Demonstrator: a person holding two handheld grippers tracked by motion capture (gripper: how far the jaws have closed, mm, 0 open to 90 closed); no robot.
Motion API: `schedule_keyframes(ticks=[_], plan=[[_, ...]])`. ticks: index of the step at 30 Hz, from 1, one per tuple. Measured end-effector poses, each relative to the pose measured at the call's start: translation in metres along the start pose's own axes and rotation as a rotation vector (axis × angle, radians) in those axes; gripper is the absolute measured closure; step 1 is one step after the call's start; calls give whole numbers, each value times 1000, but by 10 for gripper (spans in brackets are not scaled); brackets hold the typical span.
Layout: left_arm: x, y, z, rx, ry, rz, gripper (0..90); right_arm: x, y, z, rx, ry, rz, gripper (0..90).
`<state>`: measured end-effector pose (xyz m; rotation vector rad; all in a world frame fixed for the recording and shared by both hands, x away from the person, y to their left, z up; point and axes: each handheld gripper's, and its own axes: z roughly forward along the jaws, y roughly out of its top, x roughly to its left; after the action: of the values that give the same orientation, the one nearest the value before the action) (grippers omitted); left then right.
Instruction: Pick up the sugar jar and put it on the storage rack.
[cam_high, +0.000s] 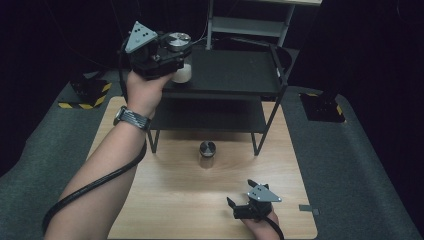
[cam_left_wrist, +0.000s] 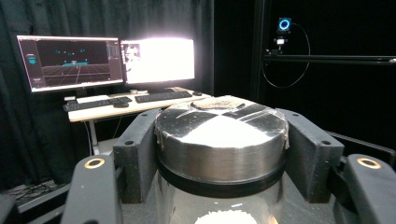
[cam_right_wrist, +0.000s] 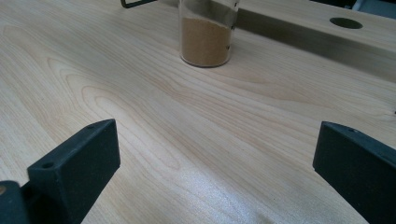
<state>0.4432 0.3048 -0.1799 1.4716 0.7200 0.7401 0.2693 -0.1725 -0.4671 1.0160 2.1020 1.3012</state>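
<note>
A: At the shelf's (cam_high: 235, 72) top tier, 9 o'clock edge: white jar (cam_high: 182, 72), glass, silver lid (cam_high: 178, 40), white powder inside. Left gripper (cam_high: 172, 55) is clamped on it.

B: Grip where?

A: Just under the lid. In the left gripper view the jaws press both sides of the jar (cam_left_wrist: 219, 186), black band between them, the lid (cam_left_wrist: 222, 128) on top, taped and glary. The jar stands upright.

B: Sitting on the shelf or lifted?

A: Can't tell. Its bottom shows over the tier's edge in the high view, hand covers the rest.

B: Other gripper?

A: Right gripper (cam_high: 240, 200) at 5 o'clock on the table (cam_high: 165, 200), low, jaws apart, nothing between them. In its own view, the pads stand wide over bare wood (cam_right_wrist: 187, 154).

B: Anything near it?

A: Second jar (cam_high: 207, 154), silver lid, mid-table, at 12 o'clock from the right gripper, well apart, just in front of the shelf's legs. In the right gripper view it is at 12 o'clock too, brown powder (cam_right_wrist: 205, 42) inside.

B: Background?

A: Left gripper view: two monitors (cam_left_wrist: 112, 60), keyboards on a desk (cam_left_wrist: 121, 105) at 10 o'clock, camera with a blue ring (cam_left_wrist: 284, 24) at 1 o'clock. High view: grey mat (cam_high: 350, 165) around the table, hazard-striped blocks (cam_high: 87, 92) at 10 o'clock. Watch (cam_high: 131, 118) on the left wrist.
</note>
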Motion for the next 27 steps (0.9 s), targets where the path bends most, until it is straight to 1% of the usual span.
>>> schedule_keyframes(ticks=[2, 5, 10, 14, 17, 20, 27], plan=[[0, -1, 4, 3, 4, -2, 348, -1, 0, 0, -1, 2, 3, 1], [0, -3, 10, 3, 8, -20, 347, -1, 0, 0, -2, 4, 4, 1], [-4, -4, 20, 19, 24, 2, 348, -2, -1, 0, -3, 8, 6, 1], [-5, -4, 26, 35, 39, 4, 347, -3, -1, -1, -6, 10, 7, 1], [-4, -5, 28, 37, 38, -5, 347, -3, -1, -1, -8, 11, 9, 1], [-5, -5, 30, 43, 43, 4, 347, -3, -1, -1, -7, 12, 8, 1], [-4, -7, 32, 48, 44, 2, 347, -3, -1, -1, -8, 11, 6, 1]])
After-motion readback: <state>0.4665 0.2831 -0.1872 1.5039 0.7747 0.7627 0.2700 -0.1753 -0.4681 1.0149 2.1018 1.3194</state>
